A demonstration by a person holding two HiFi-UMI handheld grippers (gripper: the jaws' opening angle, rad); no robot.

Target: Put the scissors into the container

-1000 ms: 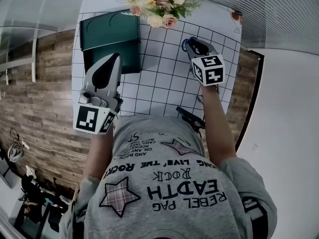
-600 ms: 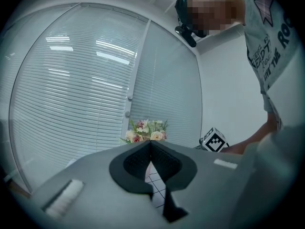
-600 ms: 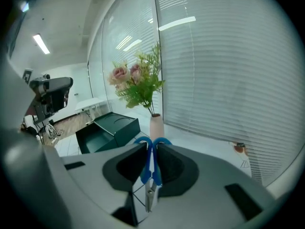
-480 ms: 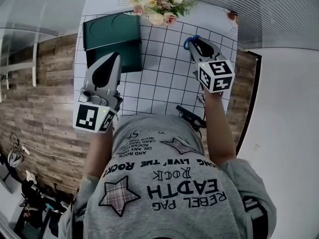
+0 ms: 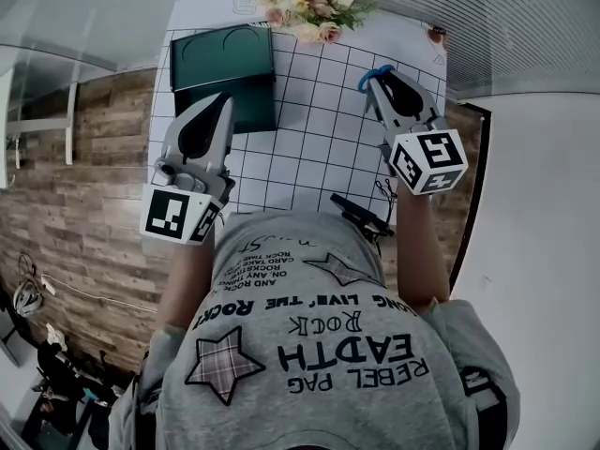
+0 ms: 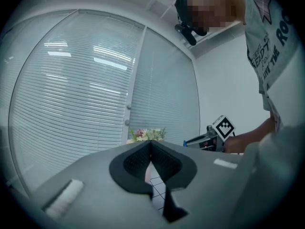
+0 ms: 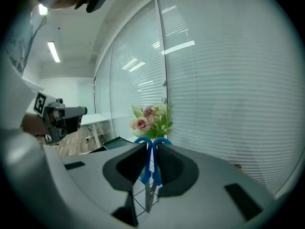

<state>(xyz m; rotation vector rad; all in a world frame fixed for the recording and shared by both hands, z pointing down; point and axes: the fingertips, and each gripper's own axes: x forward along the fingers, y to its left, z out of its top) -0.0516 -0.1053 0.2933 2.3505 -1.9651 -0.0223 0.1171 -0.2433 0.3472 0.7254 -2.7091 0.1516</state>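
R gripper [image 5: 380,82] is clamped on the blue-handled scissors [image 7: 151,171], blades hanging down, above the right side of the grid table [image 5: 319,148]. L gripper [image 5: 221,103] has jaws together w/ nothing between (it's near the green container [image 5: 225,59], far-left on table).

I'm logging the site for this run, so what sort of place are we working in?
Probably an office or lab room set up for recording: full-height white slatted window blinds, a brown wood-plank floor, and a small white table with a black grid pattern carrying a pink-and-white flower bouquet.
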